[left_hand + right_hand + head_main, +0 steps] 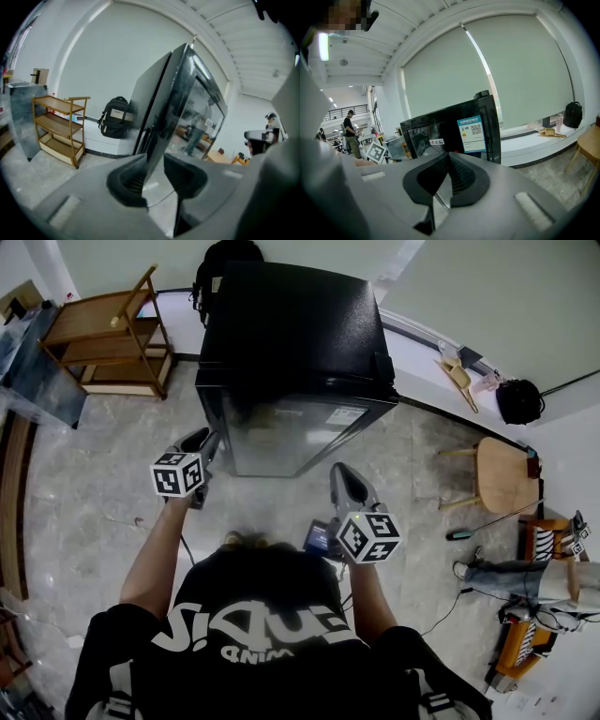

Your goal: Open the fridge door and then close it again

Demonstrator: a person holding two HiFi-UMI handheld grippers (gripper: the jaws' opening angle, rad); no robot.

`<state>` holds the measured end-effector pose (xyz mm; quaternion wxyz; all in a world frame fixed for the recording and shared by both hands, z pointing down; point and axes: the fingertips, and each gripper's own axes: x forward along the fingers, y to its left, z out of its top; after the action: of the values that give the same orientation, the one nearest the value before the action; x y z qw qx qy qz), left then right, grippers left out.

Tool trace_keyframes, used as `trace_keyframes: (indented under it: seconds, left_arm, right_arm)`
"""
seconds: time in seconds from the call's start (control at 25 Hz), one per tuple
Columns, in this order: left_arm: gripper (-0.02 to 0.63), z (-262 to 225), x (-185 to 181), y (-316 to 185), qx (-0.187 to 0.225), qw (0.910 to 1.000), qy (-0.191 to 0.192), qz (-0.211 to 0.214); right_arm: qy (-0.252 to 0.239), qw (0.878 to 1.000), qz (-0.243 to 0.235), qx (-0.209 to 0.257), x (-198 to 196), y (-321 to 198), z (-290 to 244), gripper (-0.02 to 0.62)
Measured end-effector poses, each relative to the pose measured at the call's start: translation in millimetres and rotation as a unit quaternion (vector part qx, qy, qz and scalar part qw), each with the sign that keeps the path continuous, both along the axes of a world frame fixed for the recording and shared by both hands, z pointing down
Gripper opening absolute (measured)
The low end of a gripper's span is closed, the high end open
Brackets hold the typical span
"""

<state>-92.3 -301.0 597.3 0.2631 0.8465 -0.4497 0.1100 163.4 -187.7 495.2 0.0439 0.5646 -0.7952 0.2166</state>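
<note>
Black fridge [291,334] stands on tiled floor [94,484] near wall, glass door [291,432] facing person. Left gripper [208,439] at door's left edge, jaws apart, edge between them. Right gripper [345,474] held just before door's lower right, jaws together, empty. Wooden shelf [108,334] at left, stool [502,474] at right.

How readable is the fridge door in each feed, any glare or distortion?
Head view: the black glass-door fridge shows pale glare across its door, room edges bowed. Left gripper view: reflections fill the glass, fridge leans. Right gripper view: sharp, door labels visible.
</note>
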Motion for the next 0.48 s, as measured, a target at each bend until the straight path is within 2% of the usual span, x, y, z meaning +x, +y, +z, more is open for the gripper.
trace_keyframes:
  seconds: [0.28, 0.48]
  left_arm:
    - [0.114, -36, 2, 32, 0.042, 0.9989, -0.012, 0.015]
    - [0.114, -66, -8, 63, 0.071, 0.9974, -0.002, 0.009]
  right_arm:
    - [-0.009, 1.0, -0.023, 0.007, -14, -1, -3, -0.003]
    - [-0.014, 0.999, -0.046, 0.007, -33, 4, -1, -0.003]
